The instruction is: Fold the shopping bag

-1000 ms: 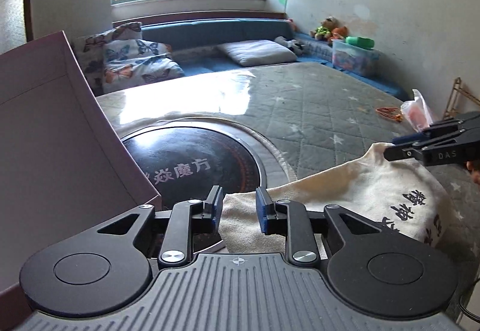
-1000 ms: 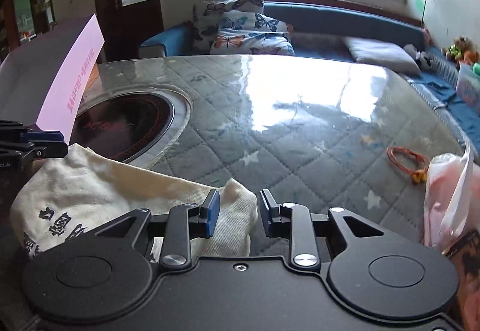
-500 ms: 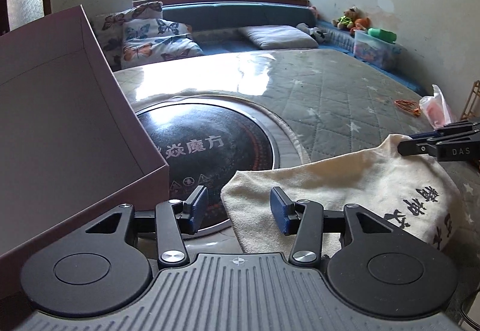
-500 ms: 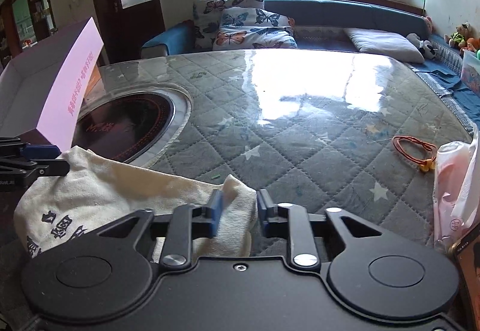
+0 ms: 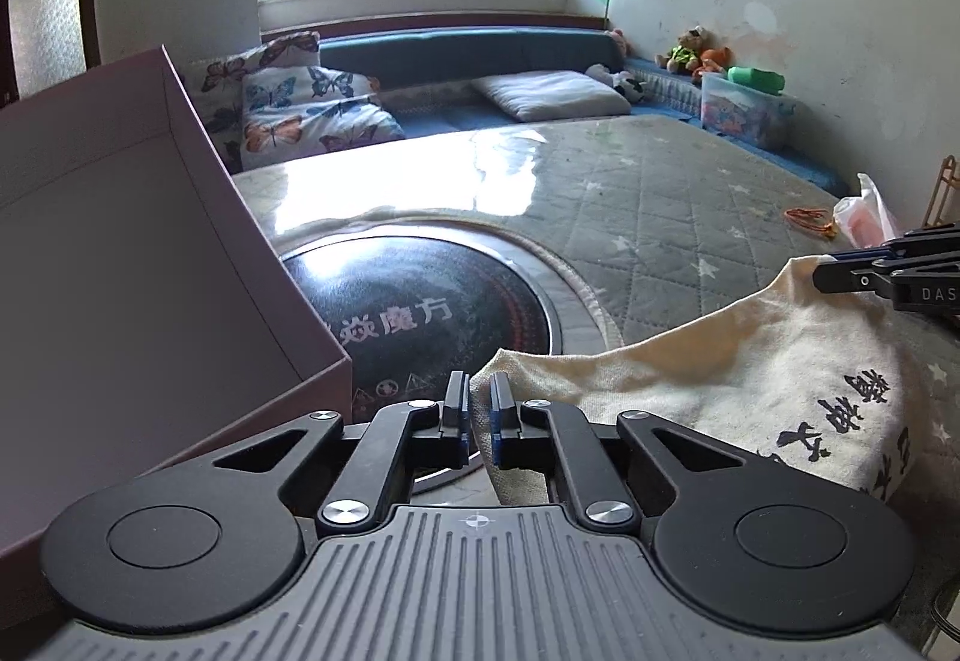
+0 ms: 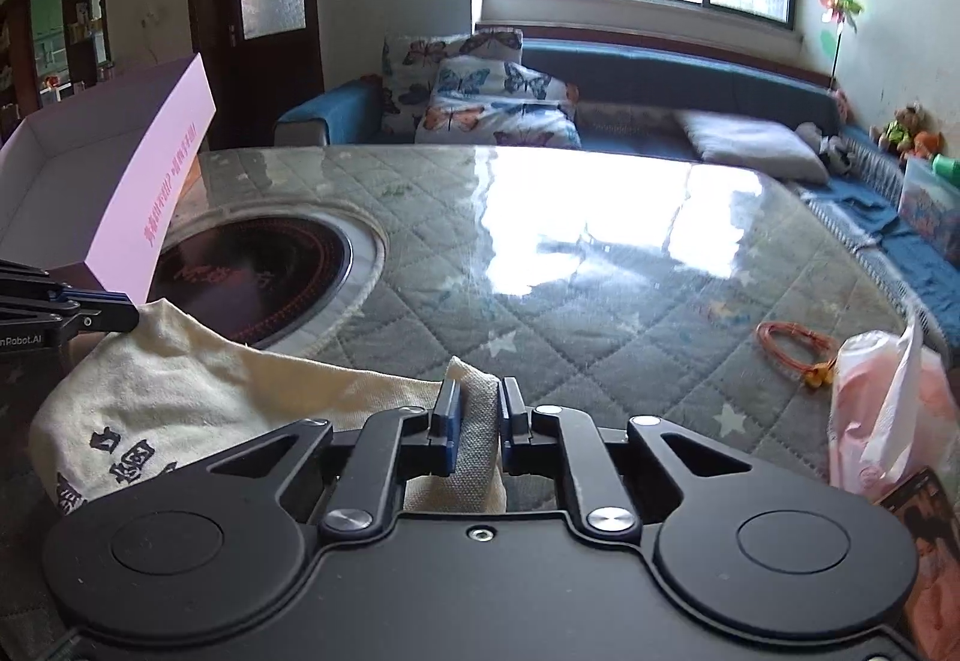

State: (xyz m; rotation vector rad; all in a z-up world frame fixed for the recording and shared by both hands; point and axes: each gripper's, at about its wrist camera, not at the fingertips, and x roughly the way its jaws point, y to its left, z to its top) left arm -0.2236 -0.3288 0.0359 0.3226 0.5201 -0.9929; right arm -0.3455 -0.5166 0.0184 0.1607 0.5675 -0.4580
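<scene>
A cream cloth shopping bag [image 5: 738, 361] with black printed characters hangs slack between my two grippers, above the quilted table. My left gripper [image 5: 477, 412] is shut on the bag's left corner, right beside the round black cooktop. In the right wrist view my right gripper [image 6: 477, 415] is shut on the bag's [image 6: 198, 397] other corner, a fold of cloth pinched between the blue pads. Each gripper shows from the side in the other view: the right gripper [image 5: 870, 271] at the far right edge, the left gripper [image 6: 90, 310] at the far left edge.
An open pink cardboard box [image 5: 120, 271] stands close on the left, next to the inset round cooktop [image 5: 420, 313]. On the quilted table [image 6: 600, 301] lie an orange cord [image 6: 792, 343] and a pink plastic bag [image 6: 882, 415] at the right. A sofa with pillows runs behind.
Both grippers have shut on the bag's corners; one second ago they stood open around the cloth. The bag has lifted a little between them.
</scene>
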